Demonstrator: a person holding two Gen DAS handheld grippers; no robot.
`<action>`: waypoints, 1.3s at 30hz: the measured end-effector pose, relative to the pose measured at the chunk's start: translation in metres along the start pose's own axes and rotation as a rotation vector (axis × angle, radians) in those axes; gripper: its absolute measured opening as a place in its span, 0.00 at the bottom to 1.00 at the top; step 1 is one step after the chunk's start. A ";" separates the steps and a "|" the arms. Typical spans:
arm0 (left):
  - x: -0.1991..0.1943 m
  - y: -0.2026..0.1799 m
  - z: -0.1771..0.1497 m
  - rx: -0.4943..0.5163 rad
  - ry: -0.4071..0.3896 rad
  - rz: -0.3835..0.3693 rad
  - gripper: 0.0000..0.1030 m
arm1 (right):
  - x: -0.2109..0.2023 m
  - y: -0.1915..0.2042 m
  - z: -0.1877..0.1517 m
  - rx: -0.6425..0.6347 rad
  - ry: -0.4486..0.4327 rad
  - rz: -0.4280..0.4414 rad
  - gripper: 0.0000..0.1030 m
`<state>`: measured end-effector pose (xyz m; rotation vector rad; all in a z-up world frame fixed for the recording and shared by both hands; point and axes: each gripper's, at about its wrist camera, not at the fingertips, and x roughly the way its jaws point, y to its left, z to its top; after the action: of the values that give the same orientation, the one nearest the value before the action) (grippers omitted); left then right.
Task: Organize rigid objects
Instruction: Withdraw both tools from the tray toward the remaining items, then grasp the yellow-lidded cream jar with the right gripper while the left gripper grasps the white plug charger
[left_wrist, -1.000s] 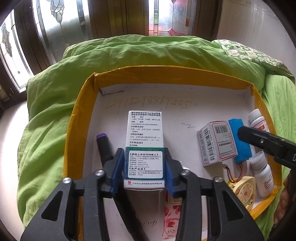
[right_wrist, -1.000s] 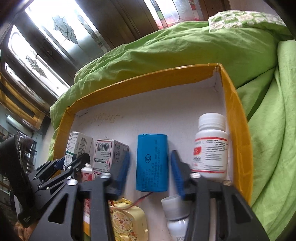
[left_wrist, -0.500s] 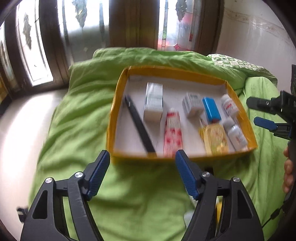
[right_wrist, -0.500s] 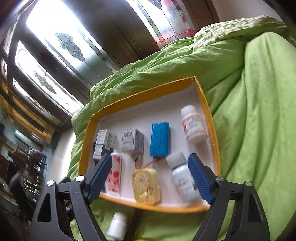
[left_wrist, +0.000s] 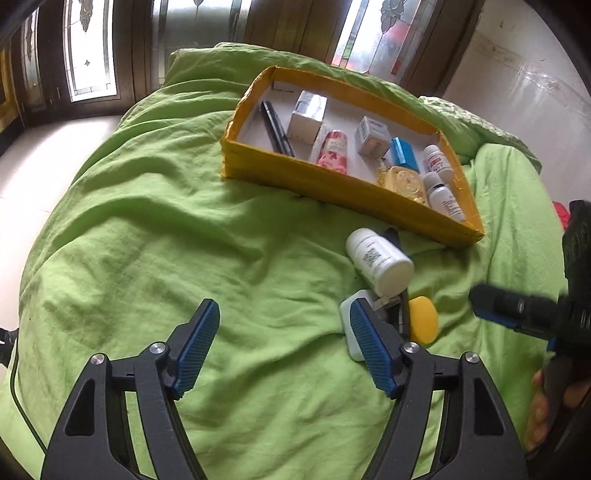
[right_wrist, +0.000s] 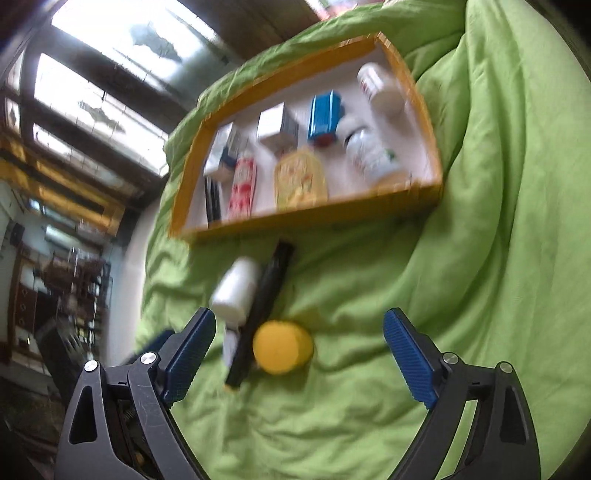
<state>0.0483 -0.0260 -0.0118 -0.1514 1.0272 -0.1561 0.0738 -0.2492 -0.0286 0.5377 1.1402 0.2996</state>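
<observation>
A yellow box (left_wrist: 332, 186) (right_wrist: 306, 218) on the green bed holds several items: cartons, a blue battery pack (left_wrist: 404, 153), a red tube, a black pen, small white bottles. In front of it on the blanket lie a white bottle (left_wrist: 380, 262) (right_wrist: 236, 291), a black stick (right_wrist: 264, 310), a yellow round lid (left_wrist: 423, 319) (right_wrist: 282, 347) and a white charger (left_wrist: 351, 325). My left gripper (left_wrist: 284, 347) is open and empty, its right finger beside the charger. My right gripper (right_wrist: 299, 358) is open and empty, just short of the yellow lid.
The green blanket (left_wrist: 166, 240) covers the whole bed with soft folds. Windows and dark wood frames stand behind the bed. The right gripper also shows in the left wrist view (left_wrist: 517, 308), held by a hand at the right edge.
Both grippers have let go of the carton and battery pack in the box, opened, and pulled back to the loose items on the blanket in front of the box.
</observation>
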 end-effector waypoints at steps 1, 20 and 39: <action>0.001 0.002 0.000 -0.011 0.002 0.007 0.71 | 0.006 0.002 -0.005 -0.026 0.027 -0.015 0.86; 0.013 -0.007 -0.004 0.057 0.030 0.034 0.71 | 0.057 0.027 -0.023 -0.187 0.109 -0.072 0.39; 0.005 -0.048 -0.012 0.189 0.016 -0.080 0.71 | 0.011 0.005 -0.014 -0.096 -0.001 -0.139 0.36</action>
<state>0.0376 -0.0750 -0.0126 -0.0194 1.0168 -0.3263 0.0659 -0.2355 -0.0388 0.3720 1.1504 0.2330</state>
